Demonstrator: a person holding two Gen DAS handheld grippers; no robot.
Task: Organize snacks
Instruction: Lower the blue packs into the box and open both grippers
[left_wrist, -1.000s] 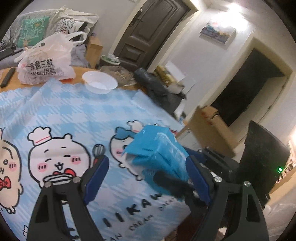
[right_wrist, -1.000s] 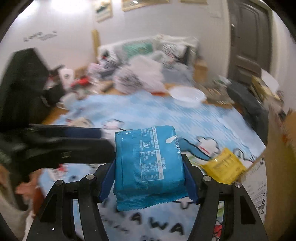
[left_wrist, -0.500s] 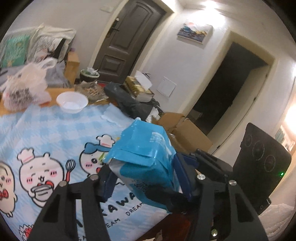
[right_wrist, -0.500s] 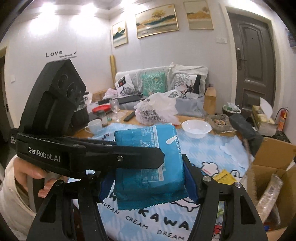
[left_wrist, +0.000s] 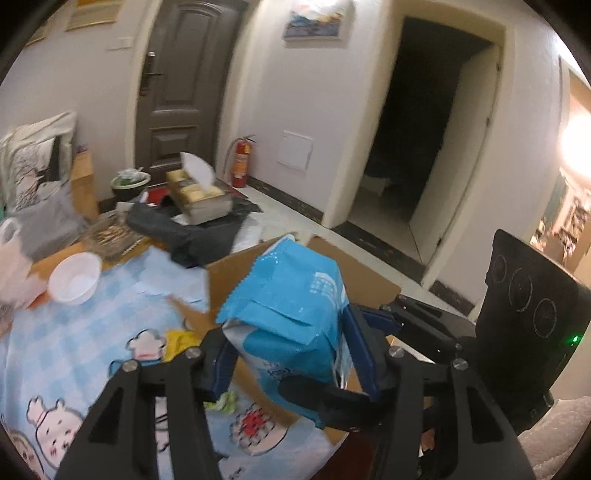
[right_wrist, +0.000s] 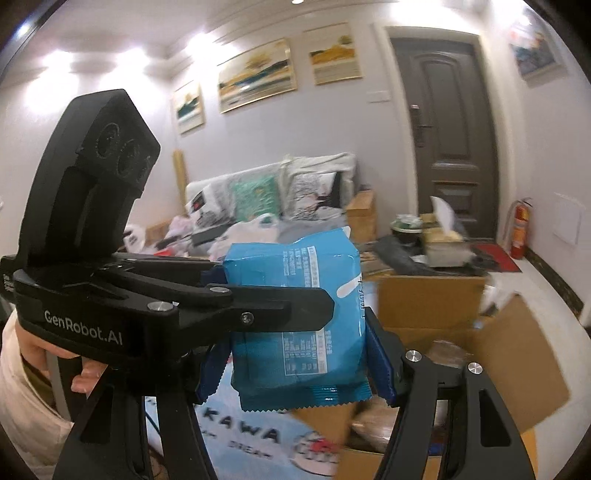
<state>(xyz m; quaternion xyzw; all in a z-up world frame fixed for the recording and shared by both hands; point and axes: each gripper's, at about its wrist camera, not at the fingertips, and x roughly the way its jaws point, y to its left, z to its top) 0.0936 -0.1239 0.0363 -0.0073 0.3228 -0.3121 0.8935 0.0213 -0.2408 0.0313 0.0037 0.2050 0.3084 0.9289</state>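
Observation:
A blue snack packet (left_wrist: 291, 306) hangs in the air, gripped from two sides. My left gripper (left_wrist: 288, 350) has it between its blue pads, which touch its sides while the jaws are closing. My right gripper (right_wrist: 301, 365) is shut on the same blue packet (right_wrist: 295, 280) from the other direction. In the left wrist view the right gripper's black body (left_wrist: 517, 314) reaches in from the right. In the right wrist view the left gripper's finger (right_wrist: 277, 302) lies across the packet. An open cardboard box (left_wrist: 369, 280) sits just behind and below the packet.
The cardboard box (right_wrist: 517, 350) holds blurred packets. A yellow packet (left_wrist: 177, 341) lies on the blue checked tablecloth (left_wrist: 74, 332), and a white bowl (left_wrist: 75, 278) stands at its far edge. A person's hand (right_wrist: 37, 343) holds the left gripper. Bags and boxes clutter the floor by the door.
Both grippers rose and swung with the blue packet from over the tablecloth to the cardboard box. The left jaws narrowed from wide apart onto the packet.

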